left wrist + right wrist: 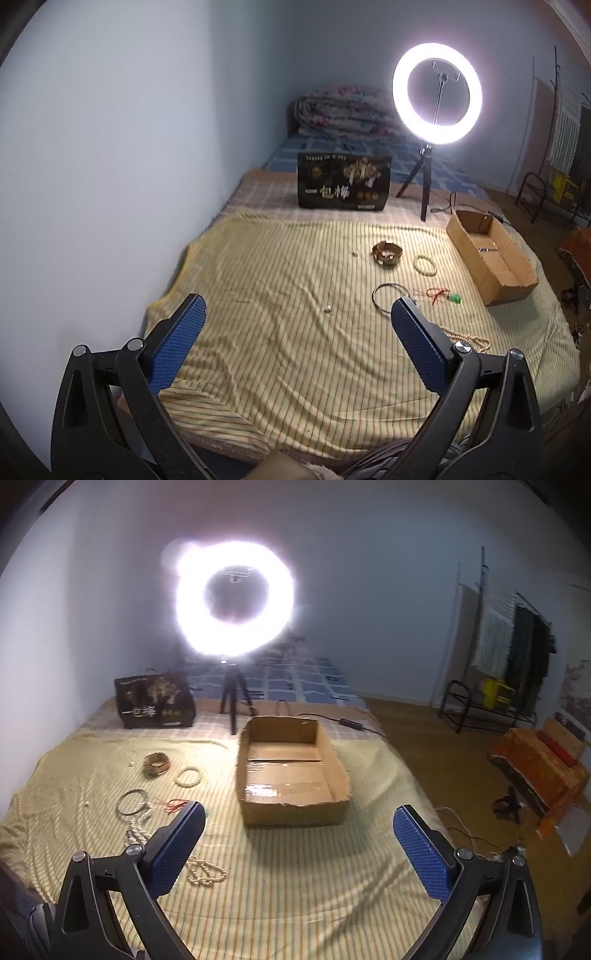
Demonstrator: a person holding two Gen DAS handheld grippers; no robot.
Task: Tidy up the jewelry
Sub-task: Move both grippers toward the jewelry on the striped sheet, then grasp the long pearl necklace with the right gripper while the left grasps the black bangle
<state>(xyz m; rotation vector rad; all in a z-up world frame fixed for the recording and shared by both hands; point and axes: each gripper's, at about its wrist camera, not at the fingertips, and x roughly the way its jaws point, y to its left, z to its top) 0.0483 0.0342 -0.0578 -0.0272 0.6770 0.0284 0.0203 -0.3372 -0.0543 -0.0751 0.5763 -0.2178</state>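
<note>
The ring light [234,598] blooms in the right wrist view so strongly that its inner rim and the holder at its centre wash out. In the left wrist view the pearl necklace [469,338] is half hidden behind one blue pad of the left hand-held gripper [297,314], and the silver bangle [388,297] is clipped by the same pad. Two tiny pieces on the bed [258,266] — one [328,310] near the middle, one [355,253] beside the brown bracelet [386,253] — are too small to identify. A small object [487,249] inside the cardboard box [517,284] cannot be made out — the right wrist view shows only glare there.
</note>
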